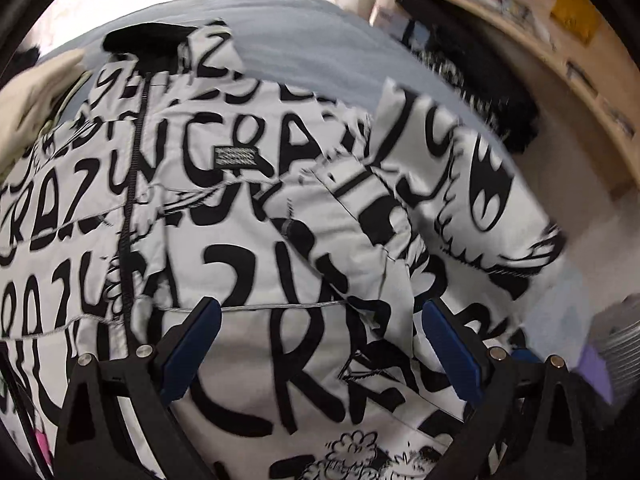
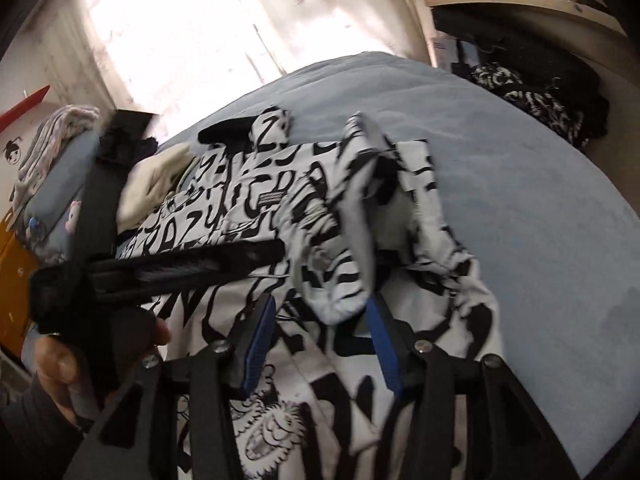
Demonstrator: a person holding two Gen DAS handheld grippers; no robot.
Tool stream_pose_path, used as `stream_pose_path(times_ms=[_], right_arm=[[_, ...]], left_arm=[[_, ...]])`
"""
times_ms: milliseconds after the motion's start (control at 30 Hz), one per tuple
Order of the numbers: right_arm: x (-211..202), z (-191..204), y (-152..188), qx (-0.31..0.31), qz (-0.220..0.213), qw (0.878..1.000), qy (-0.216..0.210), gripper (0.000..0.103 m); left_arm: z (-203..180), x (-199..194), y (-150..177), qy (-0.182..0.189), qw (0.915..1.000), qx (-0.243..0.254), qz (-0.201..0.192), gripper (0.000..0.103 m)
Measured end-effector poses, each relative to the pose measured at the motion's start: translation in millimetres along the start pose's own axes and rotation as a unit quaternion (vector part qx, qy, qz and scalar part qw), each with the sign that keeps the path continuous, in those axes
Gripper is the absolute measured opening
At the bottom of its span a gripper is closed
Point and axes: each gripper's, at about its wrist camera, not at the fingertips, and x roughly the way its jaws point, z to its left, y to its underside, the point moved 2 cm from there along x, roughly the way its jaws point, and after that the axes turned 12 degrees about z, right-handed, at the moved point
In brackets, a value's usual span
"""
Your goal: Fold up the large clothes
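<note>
A white jacket [image 1: 248,216] printed with black lettering lies front up on the grey-blue bed [image 1: 304,40], its black zipper [image 1: 130,208] running down the left. My left gripper [image 1: 320,316] hovers over its lower front, open, with only flat cloth between the blue pads [image 1: 192,344]. In the right wrist view a sleeve [image 2: 352,216] is bunched up across the jacket's [image 2: 224,208] body. Its cuff end lies loosely between the fingers of my right gripper [image 2: 320,320], which is open. A person's hand [image 2: 52,364] holds the left gripper [image 2: 276,254] from the left.
A cream garment [image 2: 156,184] lies by the jacket's collar. Dark and patterned clothes [image 2: 540,96] are piled at the bed's far right under a wooden shelf [image 2: 520,0]. Pillows and folded cloth [image 2: 60,148] sit at the left. A bright curtain [image 2: 180,32] hangs behind the bed [image 2: 520,200].
</note>
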Motion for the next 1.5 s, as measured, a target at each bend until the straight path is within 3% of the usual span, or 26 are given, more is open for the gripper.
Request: stream_pose_path(times_ms=[233,367,400,433,467,500,567,733,833,867,1000,1067,1133,1233,1333,1500], right_arm=[[4,-6,1,0.006,0.007,1.0,0.021,0.048],[5,-6,5,0.004,0.008,0.999,0.032,0.048],[4,-5,7,0.003,0.007,0.999,0.033,0.048],[4,-5,7,0.003,0.007,0.999,0.033,0.048],[3,-6,9,0.004,0.008,0.999,0.032,0.048],[2,-6,10,0.005,0.007,0.999,0.031,0.048],[2,-9,10,0.01,0.006,0.999,0.031,0.048],[0,-10,10,0.015,0.006,1.0,0.024,0.048],[4,-9,8,0.012,0.009,1.0,0.023,0.048],[5,-8,8,0.012,0.01,1.0,0.022,0.048],[9,-5,7,0.008,0.015,1.0,0.019,0.048],[11,-2,6,0.005,0.018,1.0,0.019,0.048],[13,0,6,0.003,0.022,1.0,0.018,0.048],[13,5,1,0.001,0.026,1.0,0.013,0.048],[6,10,-9,-0.003,0.016,1.0,0.015,0.048],[-8,-1,-54,0.026,0.005,1.0,0.013,0.048]], left_arm=[[-40,29,-12,-0.074,0.9959,0.037,0.035,0.1],[-50,41,-20,-0.151,0.9861,0.061,0.033,0.099],[-51,42,-22,-0.171,0.9823,0.07,0.028,0.094],[-50,43,-24,-0.173,0.9815,0.078,0.027,0.067],[-50,44,-26,-0.167,0.982,0.084,0.031,0.024],[-45,41,-29,-0.171,0.9817,0.076,0.035,0.017],[-33,27,-36,-0.16,0.9854,0.057,0.008,0.013],[26,-38,-48,-0.129,0.9854,-0.023,-0.109,0.013],[78,-55,-44,-0.119,0.9795,-0.094,-0.133,0.018],[99,-54,-40,-0.113,0.9783,-0.121,-0.125,0.029],[170,-38,-17,-0.067,0.9756,-0.196,-0.073,0.04],[187,-35,-5,-0.037,0.9755,-0.207,-0.065,0.063],[203,-34,3,0.002,0.9743,-0.217,-0.061,0.075],[219,-29,4,0.065,0.9713,-0.224,-0.049,0.076],[227,-21,-1,0.094,0.9693,-0.223,-0.04,0.076],[234,-4,-24,0.107,0.9735,-0.202,-0.007,0.076]])
